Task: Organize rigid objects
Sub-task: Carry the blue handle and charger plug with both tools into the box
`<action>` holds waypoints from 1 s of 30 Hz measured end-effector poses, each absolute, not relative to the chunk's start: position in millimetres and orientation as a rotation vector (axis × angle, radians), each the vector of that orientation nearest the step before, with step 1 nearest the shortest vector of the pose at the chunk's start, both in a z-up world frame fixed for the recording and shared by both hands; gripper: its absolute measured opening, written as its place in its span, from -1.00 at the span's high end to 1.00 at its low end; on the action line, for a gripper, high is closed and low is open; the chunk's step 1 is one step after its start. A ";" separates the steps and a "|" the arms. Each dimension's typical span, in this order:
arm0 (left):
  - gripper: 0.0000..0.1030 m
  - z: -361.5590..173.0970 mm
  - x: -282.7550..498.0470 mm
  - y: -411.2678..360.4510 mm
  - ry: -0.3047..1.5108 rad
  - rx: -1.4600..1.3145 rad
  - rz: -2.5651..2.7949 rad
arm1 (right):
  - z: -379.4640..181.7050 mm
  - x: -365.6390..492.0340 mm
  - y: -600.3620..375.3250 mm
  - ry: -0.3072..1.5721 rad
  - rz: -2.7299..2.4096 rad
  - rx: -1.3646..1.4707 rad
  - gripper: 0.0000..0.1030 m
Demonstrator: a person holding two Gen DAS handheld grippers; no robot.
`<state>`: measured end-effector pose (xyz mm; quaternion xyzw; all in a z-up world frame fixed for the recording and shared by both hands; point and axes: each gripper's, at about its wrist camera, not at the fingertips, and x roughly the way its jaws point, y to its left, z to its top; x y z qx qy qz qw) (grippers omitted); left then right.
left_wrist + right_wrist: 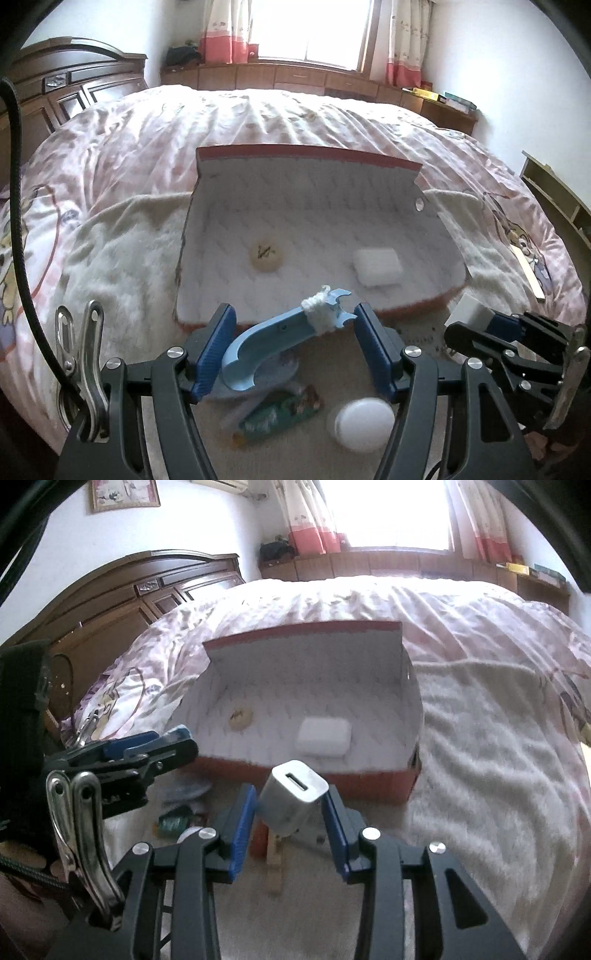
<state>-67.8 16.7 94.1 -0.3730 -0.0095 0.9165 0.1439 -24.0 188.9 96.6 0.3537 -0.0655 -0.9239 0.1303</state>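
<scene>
- The left gripper (293, 345) holds a light blue curved plastic piece (266, 343) between its blue pads (216, 350). The jaws stand quite wide, and the piece spans the gap. Its forked end with a white woolly wrap (320, 309) lies near the right pad; whether it touches there is hard to tell.
- The right gripper (290, 821) is clamped on a small white charger block (293, 795), tilted, with its slot face turned up. In the left wrist view only a corner of this block (471, 314) shows at the right edge.
- Both held things hang in front of the near wall of the open box (314, 775), red outside and white inside, which lies on a white fluffy blanket (480, 768) on the bed (295, 114).
- Inside the box lie a round beige disc (266, 254) with a dark mark that I cannot read, and a white rectangular case (377, 267), well apart.
- Below the left gripper, on the blanket, are a white round thing (364, 424) and a green packet (280, 413), both blurred; the packet print is not readable.
- Under the right gripper a wooden clothespin (275, 864) and something red (258, 840) are partly hidden by the charger block and the pads.
</scene>
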 end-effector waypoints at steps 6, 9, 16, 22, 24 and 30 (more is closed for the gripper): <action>-0.31 93.5 -92.8 24.7 -0.018 -1.091 2.635 | 100.6 -50.9 194.7 -0.199 -2.688 1.016 0.24; -0.31 92.0 -103.1 28.4 -0.013 -1.099 2.630 | 102.5 -64.1 199.0 -0.214 -2.692 1.011 0.24; -0.31 82.2 -126.0 35.5 -0.021 -1.139 2.613 | 98.4 -92.8 204.2 -0.226 -2.691 1.027 0.24; -0.31 74.9 -138.2 40.8 -0.016 -1.155 2.609 | 90.9 -113.5 203.3 -0.214 -2.681 1.056 0.24; -0.31 72.0 -142.1 41.3 -0.017 -1.165 2.604 | 88.5 -118.8 203.0 -0.212 -2.677 1.063 0.24; -0.31 63.1 -150.0 45.2 -0.013 -1.193 2.593 | 84.8 -129.9 203.3 -0.210 -2.683 1.073 0.24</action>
